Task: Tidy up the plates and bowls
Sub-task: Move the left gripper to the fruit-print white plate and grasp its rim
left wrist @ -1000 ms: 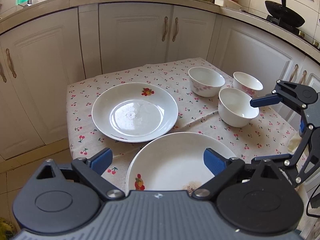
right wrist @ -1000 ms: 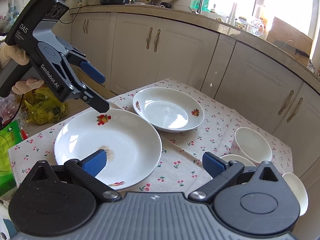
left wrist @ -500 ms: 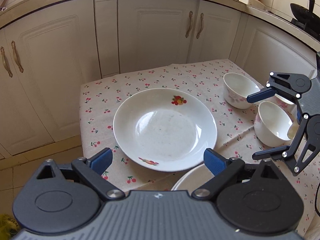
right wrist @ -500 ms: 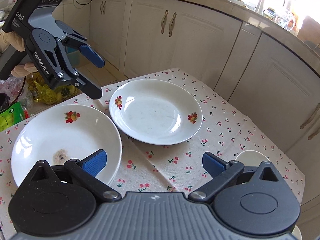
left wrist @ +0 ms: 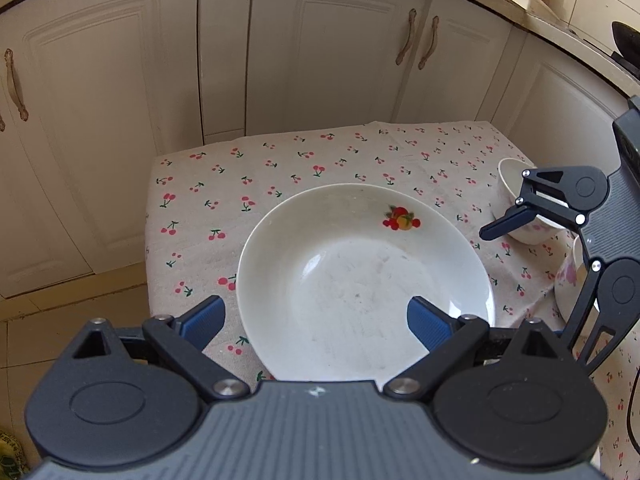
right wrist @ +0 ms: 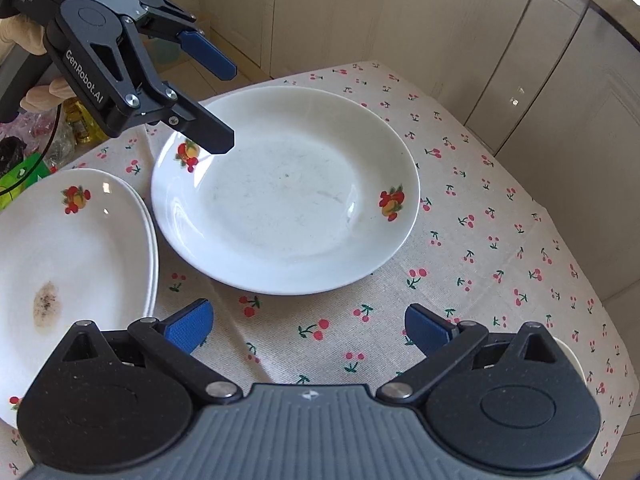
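Observation:
A white plate with fruit decals (left wrist: 360, 280) (right wrist: 288, 200) lies on the cherry-print tablecloth (right wrist: 480, 264). My left gripper (left wrist: 316, 318) is open and empty, its fingers straddling the plate's near rim from above. In the right wrist view the left gripper (right wrist: 224, 106) hovers over the plate's left rim. My right gripper (right wrist: 308, 328) is open and empty, just short of the plate. A stack of plates (right wrist: 72, 248), the top one with a brown stain, sits to the left. Two white bowls (left wrist: 510, 176) (left wrist: 568, 280) stand at the right, partly hidden by the right gripper.
White cabinet doors (left wrist: 320, 60) stand close behind the table's far edge. The table's left edge drops to a tiled floor (left wrist: 60, 320). Bags and bottles (right wrist: 76, 120) lie on the floor beyond the stack. A gloved hand (right wrist: 24, 36) holds the left gripper.
Both grippers moved forward and down toward the far plate, staying open. The stained plate slid out of the left wrist view, and the bowls shifted to its right edge.

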{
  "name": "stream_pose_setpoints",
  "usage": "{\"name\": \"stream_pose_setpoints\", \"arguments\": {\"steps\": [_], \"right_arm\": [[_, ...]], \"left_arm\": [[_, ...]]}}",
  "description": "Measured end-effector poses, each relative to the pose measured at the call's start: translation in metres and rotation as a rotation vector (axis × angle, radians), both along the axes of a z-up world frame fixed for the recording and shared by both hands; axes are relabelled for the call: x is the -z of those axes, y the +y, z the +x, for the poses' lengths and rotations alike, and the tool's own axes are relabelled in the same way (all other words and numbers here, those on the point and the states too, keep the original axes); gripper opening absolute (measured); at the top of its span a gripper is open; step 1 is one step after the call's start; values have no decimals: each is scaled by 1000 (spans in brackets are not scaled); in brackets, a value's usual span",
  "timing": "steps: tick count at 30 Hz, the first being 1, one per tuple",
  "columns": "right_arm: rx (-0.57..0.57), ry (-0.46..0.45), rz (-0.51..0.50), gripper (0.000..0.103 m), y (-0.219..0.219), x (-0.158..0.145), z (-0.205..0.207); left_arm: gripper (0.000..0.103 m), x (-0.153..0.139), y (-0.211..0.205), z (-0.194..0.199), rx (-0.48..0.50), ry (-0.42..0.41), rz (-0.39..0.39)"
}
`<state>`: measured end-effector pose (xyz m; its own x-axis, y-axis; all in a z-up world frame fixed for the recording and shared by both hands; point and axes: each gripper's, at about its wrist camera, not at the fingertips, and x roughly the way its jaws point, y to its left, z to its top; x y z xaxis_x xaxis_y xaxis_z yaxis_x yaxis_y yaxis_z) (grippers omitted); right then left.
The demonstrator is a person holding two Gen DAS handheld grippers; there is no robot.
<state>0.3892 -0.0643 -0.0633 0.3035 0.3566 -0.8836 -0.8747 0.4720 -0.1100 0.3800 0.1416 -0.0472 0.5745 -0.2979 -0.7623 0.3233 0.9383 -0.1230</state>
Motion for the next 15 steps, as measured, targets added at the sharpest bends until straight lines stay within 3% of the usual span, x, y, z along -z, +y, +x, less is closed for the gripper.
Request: {"name": "stream_pose_setpoints", "arguments": {"steps": [8,15], "right_arm": [[-3,99,-4,103,7,15,16],[-37,98,-2,103,13,15,17]], "left_arm": [[97,14,0,16,8,32,-12],[97,19,-1,25,31,46,-29]]}}
